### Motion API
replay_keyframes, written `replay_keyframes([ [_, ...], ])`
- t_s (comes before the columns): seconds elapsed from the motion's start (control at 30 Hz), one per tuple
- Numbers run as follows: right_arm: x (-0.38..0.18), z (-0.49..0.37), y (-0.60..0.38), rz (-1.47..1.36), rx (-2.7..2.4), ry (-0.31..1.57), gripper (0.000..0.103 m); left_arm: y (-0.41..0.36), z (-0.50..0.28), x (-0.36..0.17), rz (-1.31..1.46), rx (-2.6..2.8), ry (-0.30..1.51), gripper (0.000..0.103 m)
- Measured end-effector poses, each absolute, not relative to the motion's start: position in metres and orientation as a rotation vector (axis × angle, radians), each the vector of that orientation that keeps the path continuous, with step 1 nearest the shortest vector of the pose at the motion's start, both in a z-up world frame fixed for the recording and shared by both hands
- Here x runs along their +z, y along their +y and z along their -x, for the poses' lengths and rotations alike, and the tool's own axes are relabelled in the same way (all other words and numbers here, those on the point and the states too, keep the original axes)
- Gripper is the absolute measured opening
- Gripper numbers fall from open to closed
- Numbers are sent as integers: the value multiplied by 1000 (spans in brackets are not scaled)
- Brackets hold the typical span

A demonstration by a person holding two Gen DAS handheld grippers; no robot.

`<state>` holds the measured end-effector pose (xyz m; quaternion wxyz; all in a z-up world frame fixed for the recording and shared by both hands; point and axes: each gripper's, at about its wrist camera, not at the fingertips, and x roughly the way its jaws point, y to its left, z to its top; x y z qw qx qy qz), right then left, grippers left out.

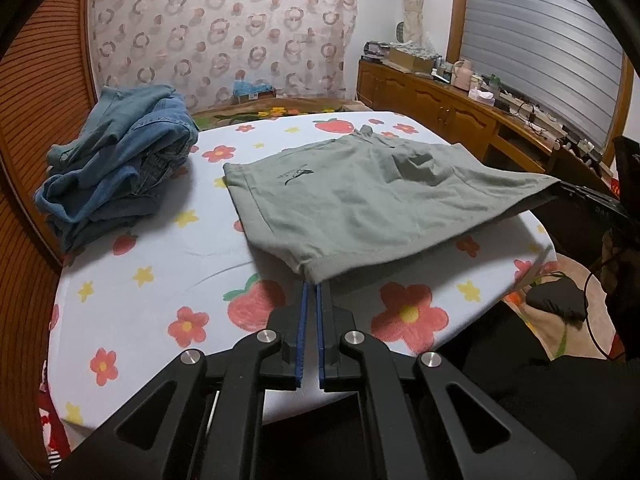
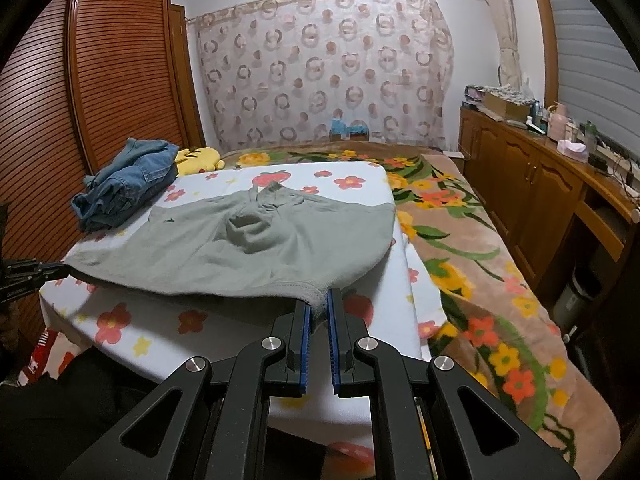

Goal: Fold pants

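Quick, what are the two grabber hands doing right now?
Left gripper: closed, pinching one near corner of the green pants.
Right gripper: closed, pinching the other near corner of the pants.

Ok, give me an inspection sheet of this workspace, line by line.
Surface: white flower-and-strawberry sheet on a board over a floral blanket.
Job's things: grey-green shorts, near edge lifted at both corners, far part resting on the sheet.
Clutter: blue denim pile at the far left, apart from the shorts; yellow plush behind it.
Grippers: left gripper shut on one near corner; right gripper shut on the other.
Cables: dark cable on the floor; wires on the sideboard.
Surroundings: patterned curtain, slatted wardrobe.
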<state>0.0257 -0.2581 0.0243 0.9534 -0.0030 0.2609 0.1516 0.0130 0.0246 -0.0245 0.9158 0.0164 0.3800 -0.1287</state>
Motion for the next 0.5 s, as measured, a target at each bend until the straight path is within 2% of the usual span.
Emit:
replay_keyframes([
  [0.07, 24, -29, -256, 8, 314, 535, 8, 26, -12, -22, -31, -255, 779, 11],
  [0.1, 23, -30, -254, 12, 317, 536, 8, 27, -13, -22, -31, -247, 777, 17],
  [0.17, 23, -31, -256, 17, 320, 536, 8, 29, -17, -20, -24, -234, 769, 35],
  [0.23, 22, -32, -257, 11, 321, 535, 8, 30, -22, -20, -25, -224, 763, 46],
  [0.3, 21, -32, -259, 5, 321, 537, 8, 29, -29, -21, -30, -213, 764, 53],
  [0.37, 19, -33, -262, 0, 319, 543, 8, 28, -37, -22, -32, -212, 766, 72],
  [0.43, 17, -35, -264, -6, 321, 550, 8, 26, -42, -25, -31, -220, 767, 78],
  [0.5, 16, -36, -264, -11, 323, 557, 8, 24, -51, -29, -32, -212, 779, 80],
])
